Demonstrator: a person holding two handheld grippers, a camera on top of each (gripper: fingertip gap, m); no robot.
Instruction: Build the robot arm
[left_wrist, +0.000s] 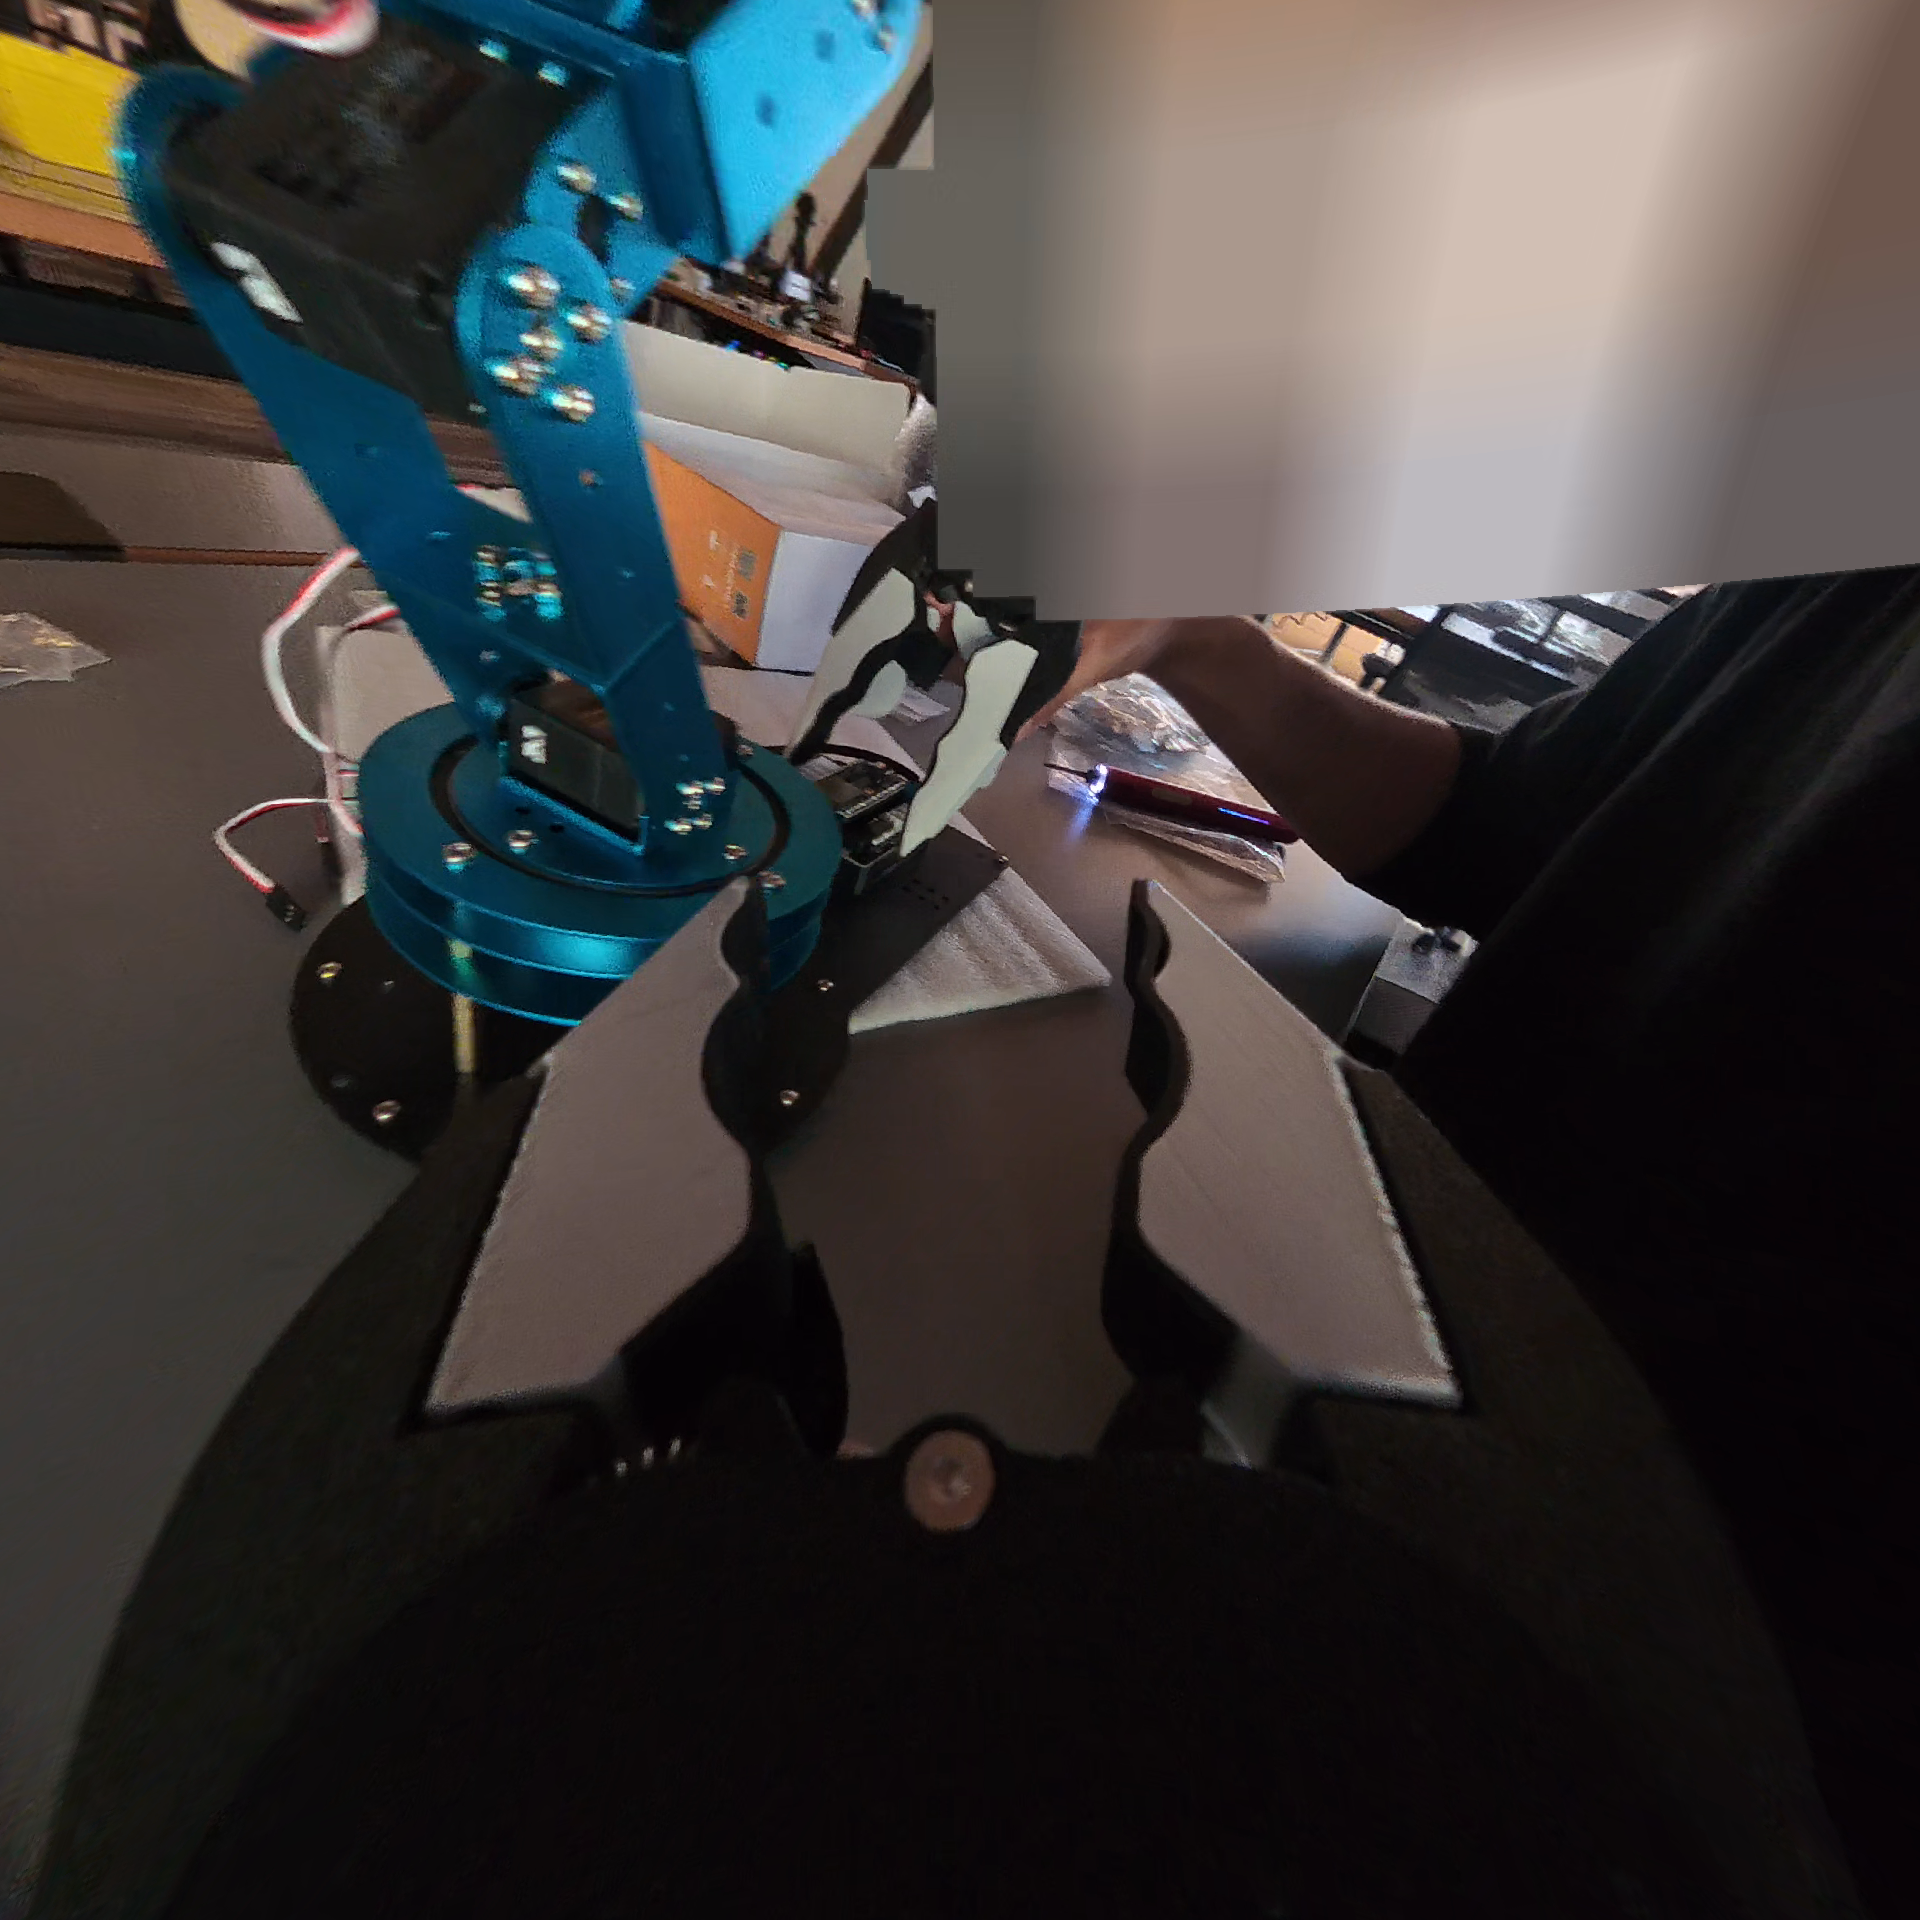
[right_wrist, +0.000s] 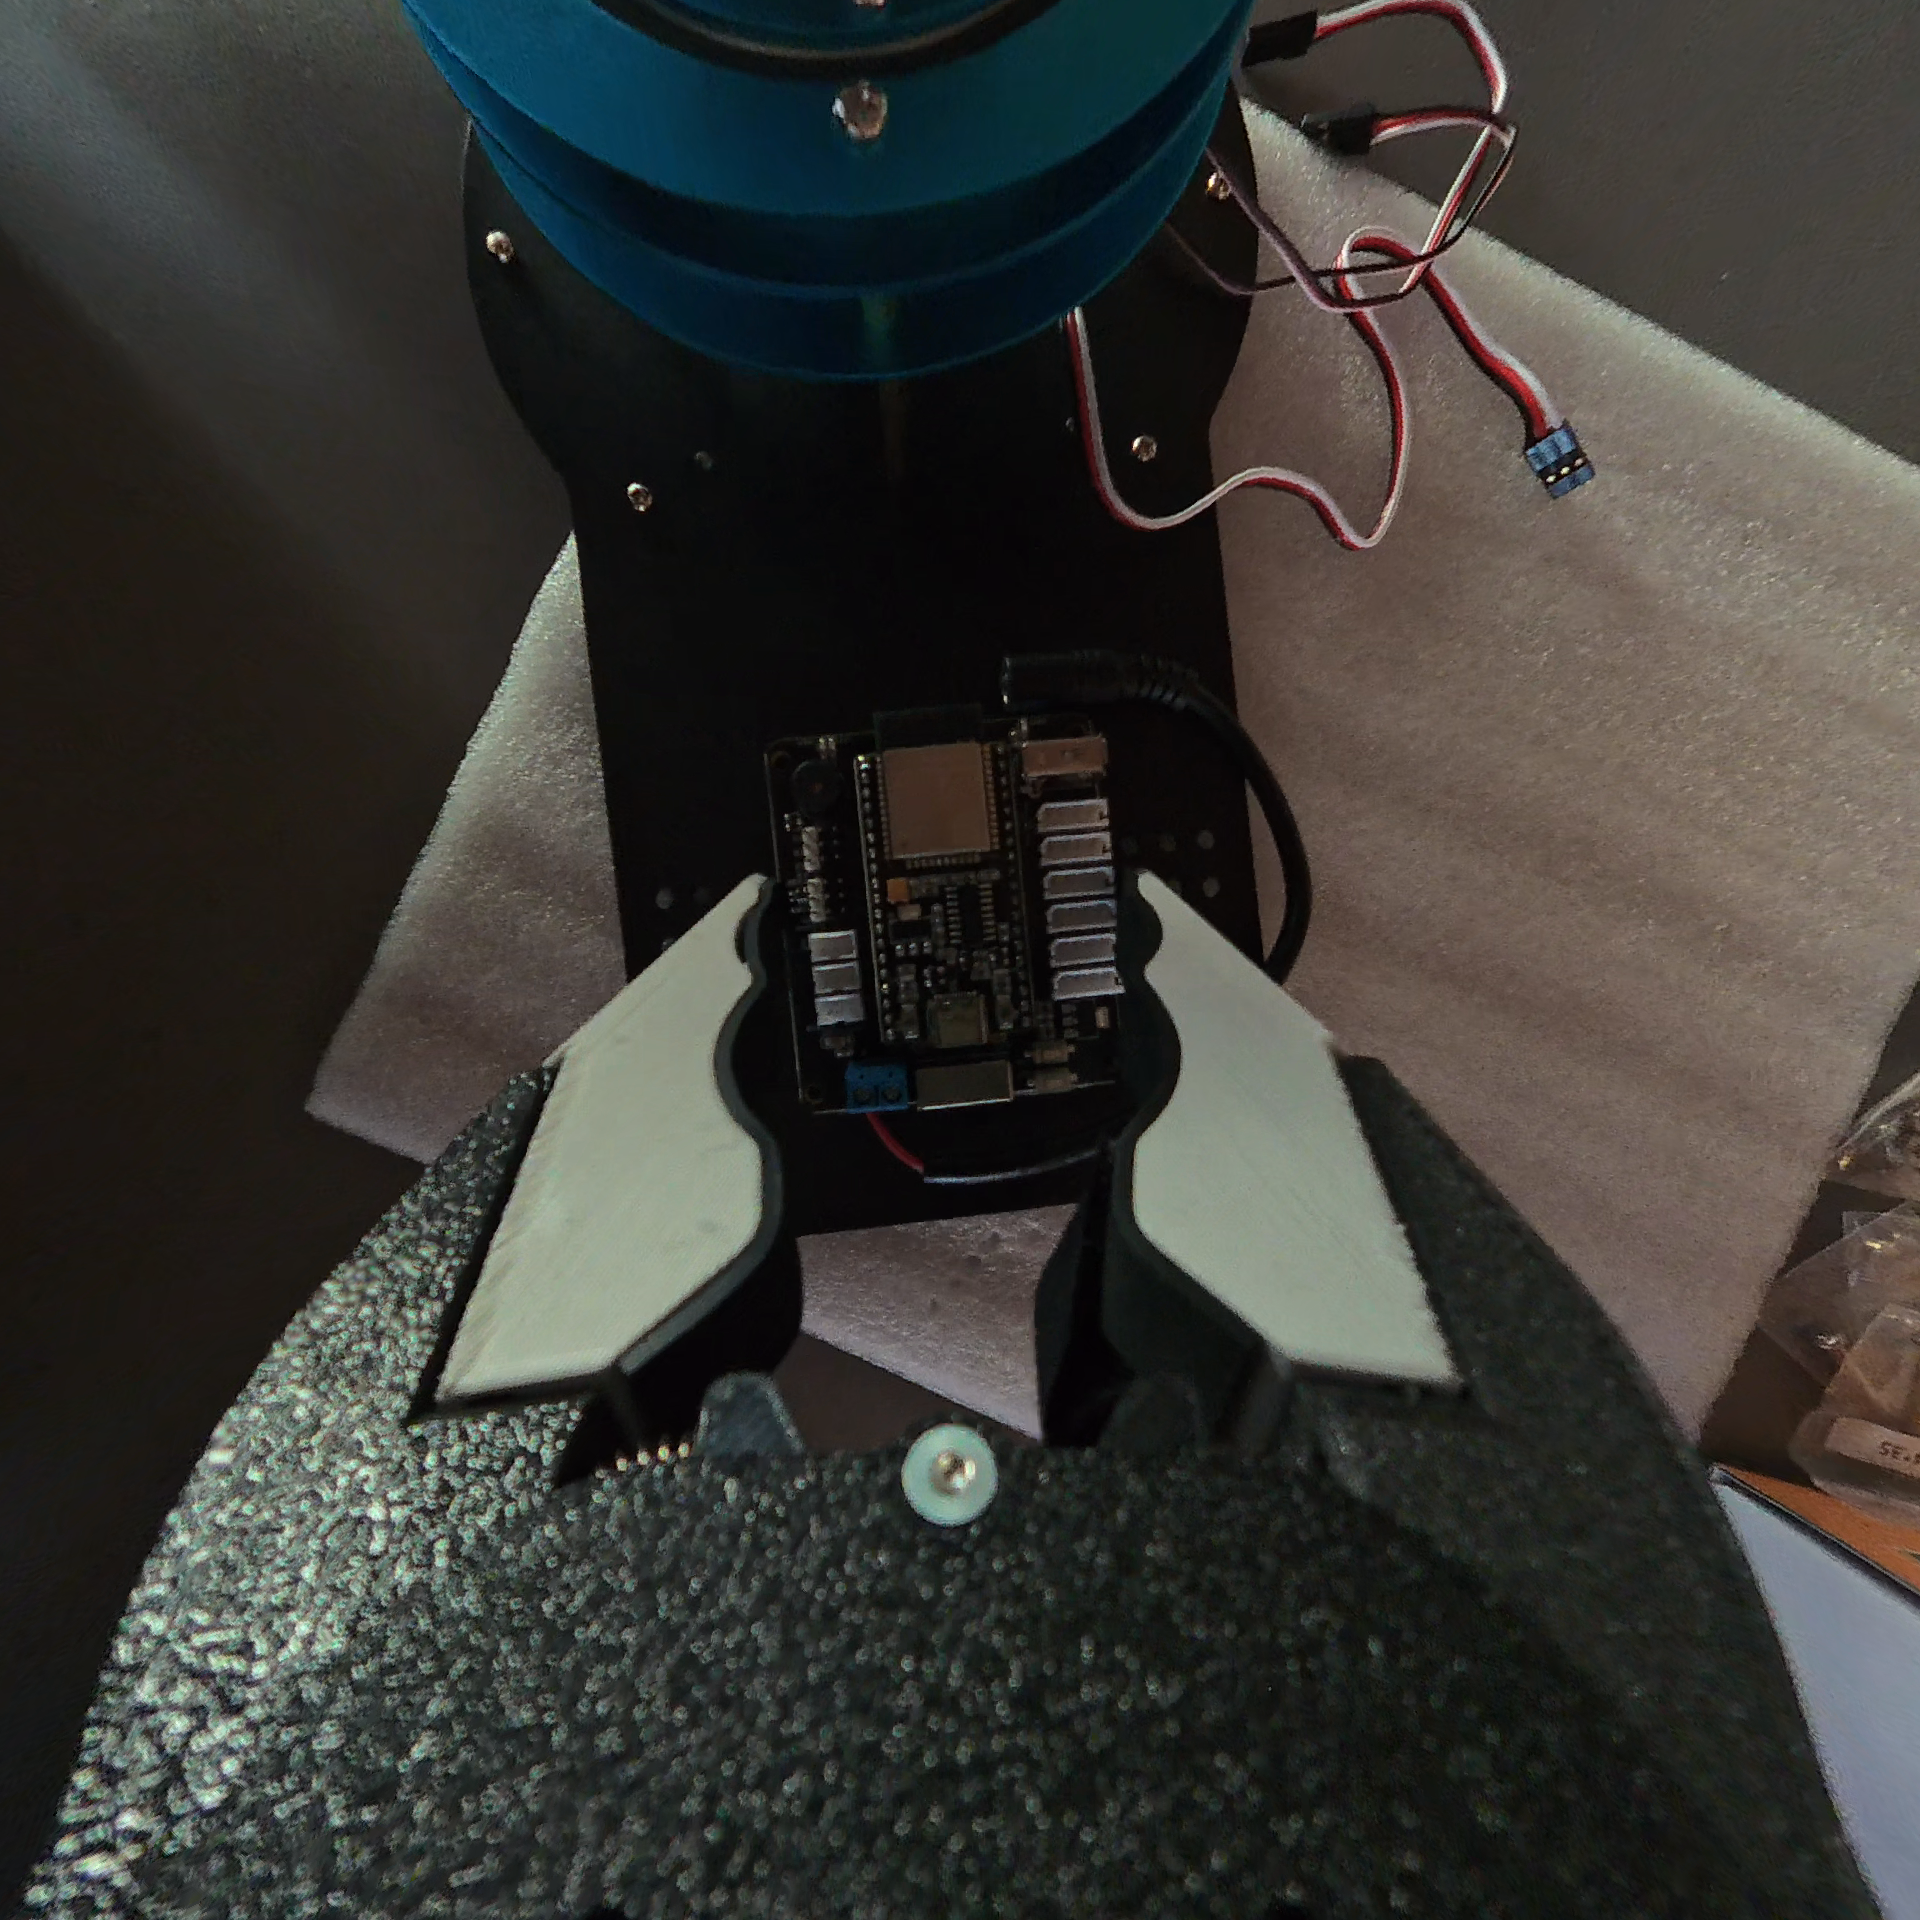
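A small blue metal robot arm (left_wrist: 540, 540) stands on a round blue base (left_wrist: 582, 894) fixed to a black baseplate (left_wrist: 353, 1029). My left gripper (left_wrist: 945, 894) is open and empty, low over the table just in front of that base. My right gripper (right_wrist: 951, 883) is open and empty, hovering above a black circuit board (right_wrist: 945, 914) mounted on the baseplate (right_wrist: 904, 582); its fingers straddle the board without touching it. The right gripper also shows in the left wrist view (left_wrist: 935, 707), over the board (left_wrist: 873, 821).
White foam sheet (right_wrist: 1507, 831) lies under the baseplate. Loose red-white-black servo wires (right_wrist: 1371, 312) trail right of the base. An orange-and-white box (left_wrist: 769, 561), a dark red pen-like tool with a lit tip (left_wrist: 1184, 805) and plastic bags (right_wrist: 1860, 1299) lie nearby. A person's arm (left_wrist: 1299, 707) reaches in. My hands' fingertips stand some 20 cm from each other.
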